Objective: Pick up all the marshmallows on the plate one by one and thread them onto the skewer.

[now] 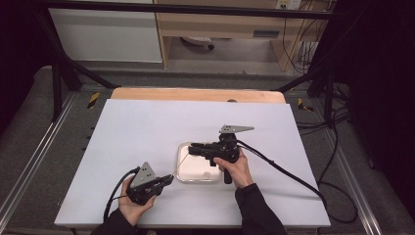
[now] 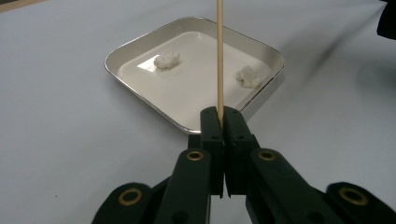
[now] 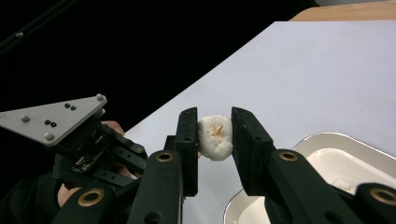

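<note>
A white sheet [image 1: 147, 132] covers the table, with a strip of pale wood [image 1: 195, 94] bare along its far edge; around it stand black frame bars [image 1: 63, 73] on a grey floor, a wooden cabinet [image 1: 220, 24] at twelve o'clock, and black cables [image 1: 337, 147] at three o'clock. Near the sheet's middle sits one square white tray with a shiny metal rim [image 2: 135, 44]. Two loose white, crumpled dough-like lumps lie inside it, one [image 2: 166, 59] toward ten o'clock of the tray in the left gripper view, the other [image 2: 248, 75] toward three o'clock. A third white lump [image 3: 215, 137] is squeezed between the jaws of the right gripper [image 3: 214, 140], which hovers over the tray's far edge in the high view; the tip of a stick shows at the lump's centre. There is one thin wooden skewer [image 2: 219, 56]; the left gripper [image 2: 220, 117], at seven o'clock of the tray, is clamped tight on its end, and it reaches out above the tray.
</note>
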The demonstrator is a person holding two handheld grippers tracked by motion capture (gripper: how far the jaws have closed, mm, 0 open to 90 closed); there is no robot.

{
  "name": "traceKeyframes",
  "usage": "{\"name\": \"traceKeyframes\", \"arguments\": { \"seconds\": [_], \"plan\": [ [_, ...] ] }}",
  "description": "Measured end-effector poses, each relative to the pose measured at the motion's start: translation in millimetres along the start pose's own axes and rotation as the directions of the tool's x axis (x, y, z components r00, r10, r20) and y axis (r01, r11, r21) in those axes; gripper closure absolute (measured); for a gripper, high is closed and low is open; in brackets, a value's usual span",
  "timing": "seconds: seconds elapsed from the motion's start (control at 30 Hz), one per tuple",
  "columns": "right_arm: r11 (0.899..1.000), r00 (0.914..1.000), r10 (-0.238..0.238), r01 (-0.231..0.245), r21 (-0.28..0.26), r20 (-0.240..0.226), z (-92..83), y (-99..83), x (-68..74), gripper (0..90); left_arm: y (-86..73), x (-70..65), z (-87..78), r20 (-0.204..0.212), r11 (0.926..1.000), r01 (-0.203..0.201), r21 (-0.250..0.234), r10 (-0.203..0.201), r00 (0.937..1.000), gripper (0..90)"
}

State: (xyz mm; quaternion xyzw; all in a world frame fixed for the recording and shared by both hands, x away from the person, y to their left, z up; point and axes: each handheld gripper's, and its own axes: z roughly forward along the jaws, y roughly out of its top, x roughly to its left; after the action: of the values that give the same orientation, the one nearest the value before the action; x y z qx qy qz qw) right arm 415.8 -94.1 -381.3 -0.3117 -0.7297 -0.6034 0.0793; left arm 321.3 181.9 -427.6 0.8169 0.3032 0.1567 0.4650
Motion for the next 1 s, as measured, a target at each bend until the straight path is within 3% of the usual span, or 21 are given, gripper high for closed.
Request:
{"name": "traceKeyframes", "arguments": {
  "seconds": [0.13, 1.0],
  "plan": [
    [1.000, 0.9999, 0.003, -0.003, 0.031, -0.013, 4.0, -4.5, -0.5, 73.4, 2.9, -1.4, 2.4, 0.005, 0.9996, 0.012, -0.027, -0.012, 0.9999, 88.5],
    [0.994, 1.0000, 0.001, -0.001, 0.110, -0.006, 21.5, -30.5, 2.6, 73.3, 9.1, -8.9, 19.5, -0.010, 0.9974, 0.064, -0.032, -0.064, 0.9979, 88.6]
  ]
}}
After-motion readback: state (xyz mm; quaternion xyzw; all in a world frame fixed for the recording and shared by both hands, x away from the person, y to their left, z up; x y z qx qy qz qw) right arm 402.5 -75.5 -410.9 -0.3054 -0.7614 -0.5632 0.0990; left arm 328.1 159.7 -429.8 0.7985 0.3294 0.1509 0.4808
